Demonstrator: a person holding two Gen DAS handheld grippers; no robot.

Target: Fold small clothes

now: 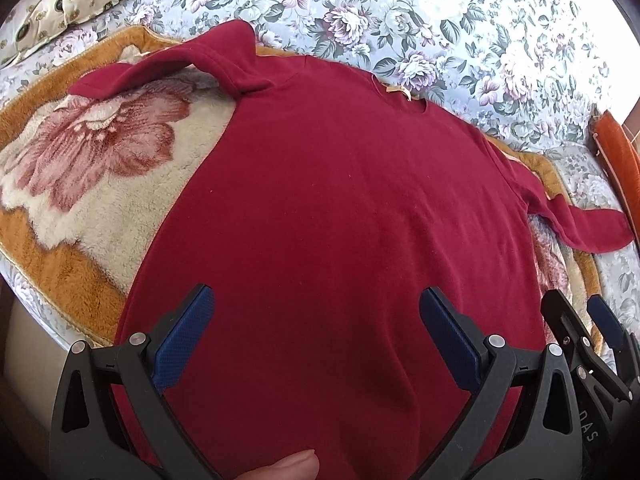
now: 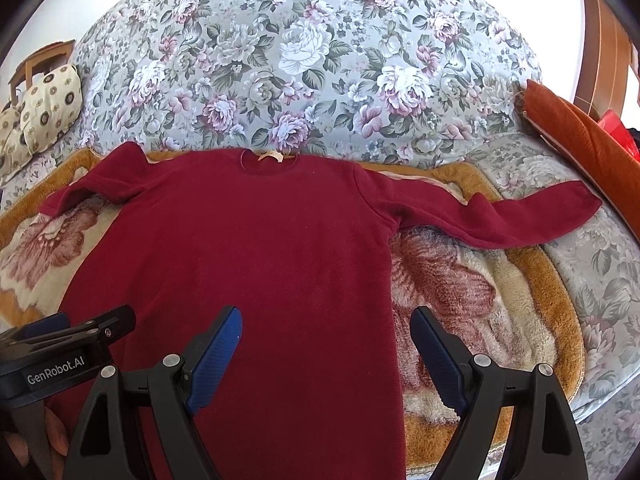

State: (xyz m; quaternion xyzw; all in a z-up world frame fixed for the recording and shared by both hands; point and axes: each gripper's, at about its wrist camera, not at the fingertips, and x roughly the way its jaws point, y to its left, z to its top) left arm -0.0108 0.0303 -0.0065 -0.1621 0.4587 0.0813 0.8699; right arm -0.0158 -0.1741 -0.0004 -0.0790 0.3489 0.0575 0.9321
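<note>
A dark red long-sleeved top (image 1: 340, 208) lies flat, collar away from me, on a fluffy flower-patterned blanket (image 1: 92, 168). It also shows in the right wrist view (image 2: 260, 248). Its left sleeve (image 2: 92, 188) is bent; its right sleeve (image 2: 500, 216) stretches out sideways. My left gripper (image 1: 316, 312) is open and empty above the lower body of the top. My right gripper (image 2: 326, 332) is open and empty over the top's right side edge near the hem. The right gripper also shows at the right edge of the left wrist view (image 1: 576, 320).
The blanket (image 2: 480, 300) lies on a floral-covered sofa (image 2: 320, 60). A patterned cushion (image 2: 48, 108) sits at the left and an orange cushion (image 2: 580, 128) at the right. The sofa's front edge is just below the grippers.
</note>
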